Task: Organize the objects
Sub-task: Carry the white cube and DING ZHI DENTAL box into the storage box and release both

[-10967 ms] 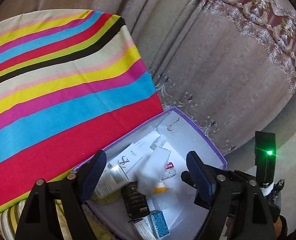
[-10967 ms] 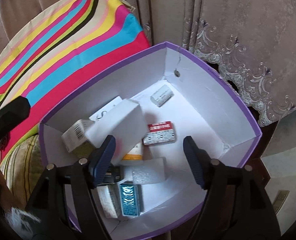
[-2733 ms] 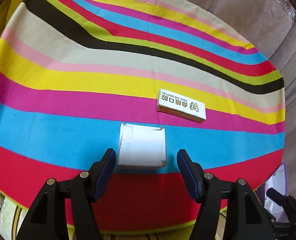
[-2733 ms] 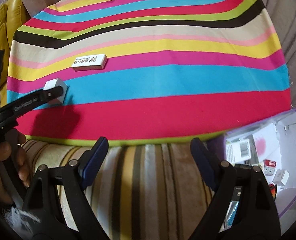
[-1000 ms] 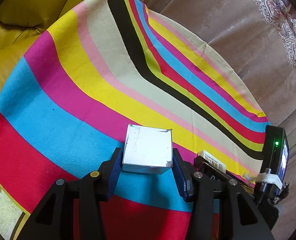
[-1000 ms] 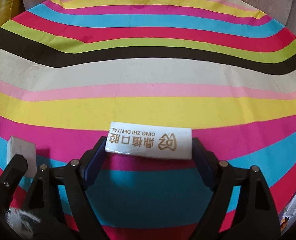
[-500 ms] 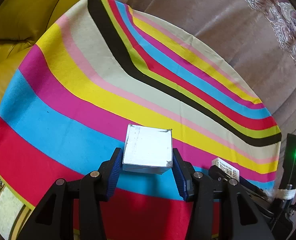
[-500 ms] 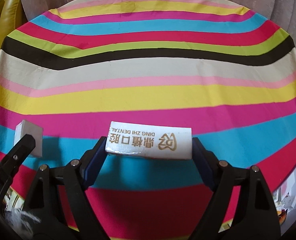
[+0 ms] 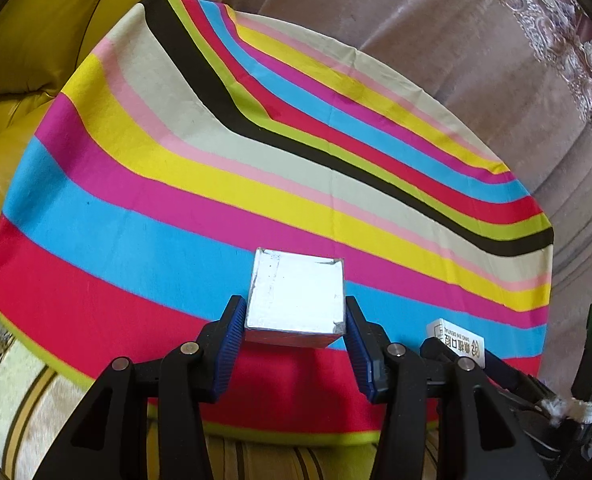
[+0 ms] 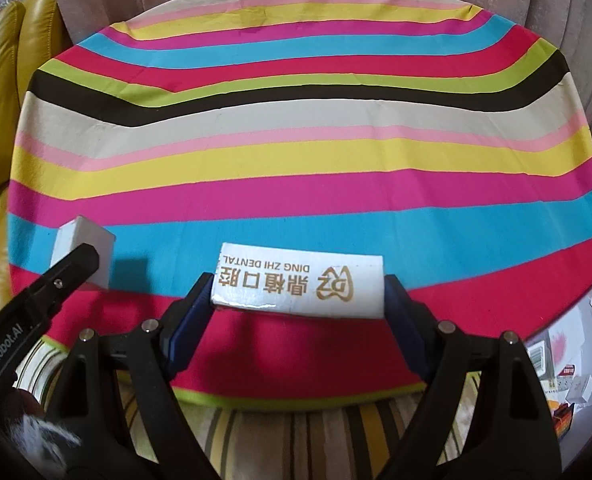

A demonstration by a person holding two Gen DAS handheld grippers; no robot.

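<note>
While both grippers carry: nothing lies on the striped counter (image 10: 296,128).
Left gripper (image 9: 294,330): fingers clamp white cube (image 9: 296,300), above near edge.
Right gripper (image 10: 297,300): fingers clamp dental box (image 10: 299,284).
Remaining: stow both, probably in purple bin (image 10: 575,344) off the right corner.

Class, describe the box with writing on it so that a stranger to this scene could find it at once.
Start at the round striped tablecloth, then look to its near edge, over the red and blue stripes. There the right gripper clamps a long white box by its short ends. Unlike the plain, squarer white box in the left gripper, it bears gold lettering, "DING ZHI DENTAL".
</note>
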